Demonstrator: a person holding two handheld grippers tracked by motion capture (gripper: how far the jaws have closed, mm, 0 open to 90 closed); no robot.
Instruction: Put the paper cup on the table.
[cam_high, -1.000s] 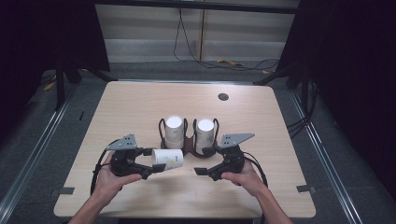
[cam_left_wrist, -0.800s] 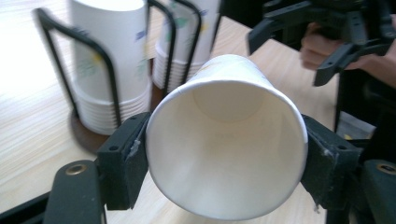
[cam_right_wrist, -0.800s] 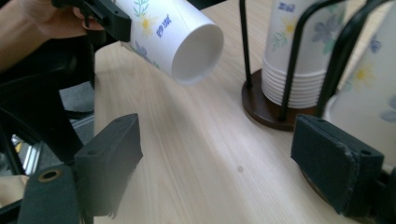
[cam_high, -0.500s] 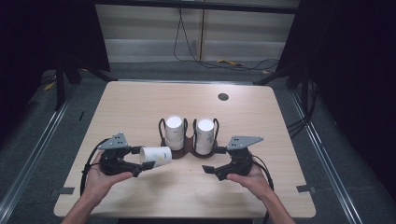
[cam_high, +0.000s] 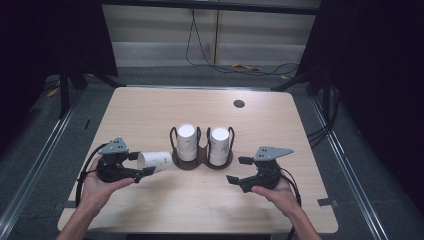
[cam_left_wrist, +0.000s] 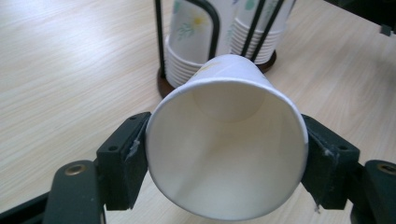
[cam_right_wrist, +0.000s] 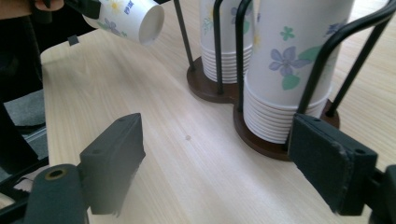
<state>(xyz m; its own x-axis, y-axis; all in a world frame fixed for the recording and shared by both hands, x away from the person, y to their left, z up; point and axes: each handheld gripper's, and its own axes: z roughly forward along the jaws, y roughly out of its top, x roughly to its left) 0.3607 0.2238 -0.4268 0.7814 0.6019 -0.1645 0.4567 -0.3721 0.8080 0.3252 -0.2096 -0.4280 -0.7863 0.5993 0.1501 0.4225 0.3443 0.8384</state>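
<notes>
Paper cup (cam_left_wrist: 226, 140), white with a small floral print, lay on its side in the left gripper (cam_high: 131, 168), pinched at its rim between the two black jaws, its open mouth facing back toward the person and its base pointing at the cup holder (cam_high: 202, 161). It hung just above the wooden table (cam_high: 150, 115), near the table's left front area and just beside the holder's left stack. The dark wire holder stood at the table's middle and carried two upright stacks of matching cups (cam_high: 186, 142), side by side. The right gripper (cam_high: 240, 170) was held in the person's right hand (cam_high: 280, 195) to the right of the holder, close to its base; its jaws stood wide apart with nothing between them, the nearer cup stack (cam_right_wrist: 292, 60) just ahead of them.
</notes>
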